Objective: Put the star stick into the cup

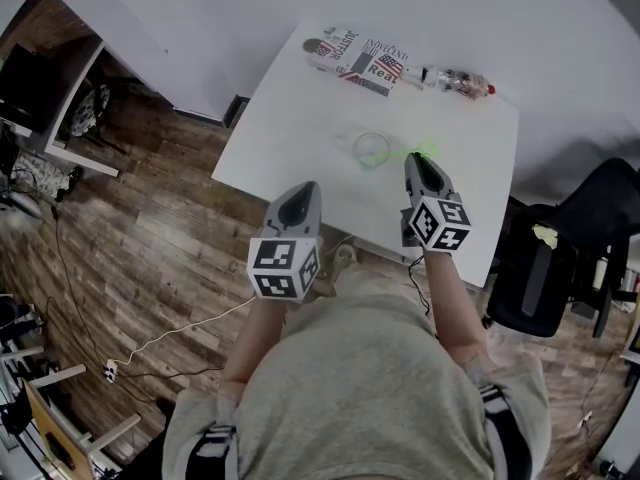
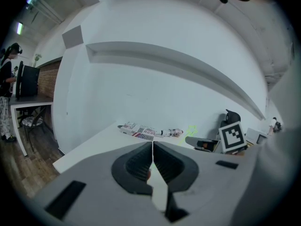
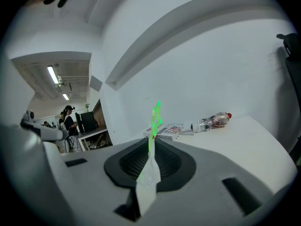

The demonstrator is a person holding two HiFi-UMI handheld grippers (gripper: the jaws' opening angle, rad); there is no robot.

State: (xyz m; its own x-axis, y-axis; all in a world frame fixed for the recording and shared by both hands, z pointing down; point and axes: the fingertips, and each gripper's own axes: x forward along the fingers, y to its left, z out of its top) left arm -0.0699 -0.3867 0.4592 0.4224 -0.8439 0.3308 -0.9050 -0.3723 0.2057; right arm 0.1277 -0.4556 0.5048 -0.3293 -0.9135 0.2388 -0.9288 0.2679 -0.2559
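Green translucent star stick (image 3: pixel 154 119) gripped by the right gripper (image 1: pixel 416 159), beside the clear round cup (image 1: pixel 371 149).
The stick is clamped between the right gripper's closed jaws, with its star tip pointed up and away, just right of the cup, which is set near the middle of the white table (image 1: pixel 290 118). The left gripper (image 1: pixel 303 190) is held over the near edge, jaws pressed together with nothing between them. A flag-printed box (image 1: pixel 362 58) and a clear plastic bottle (image 1: pixel 457 80) are laid along the far edge.
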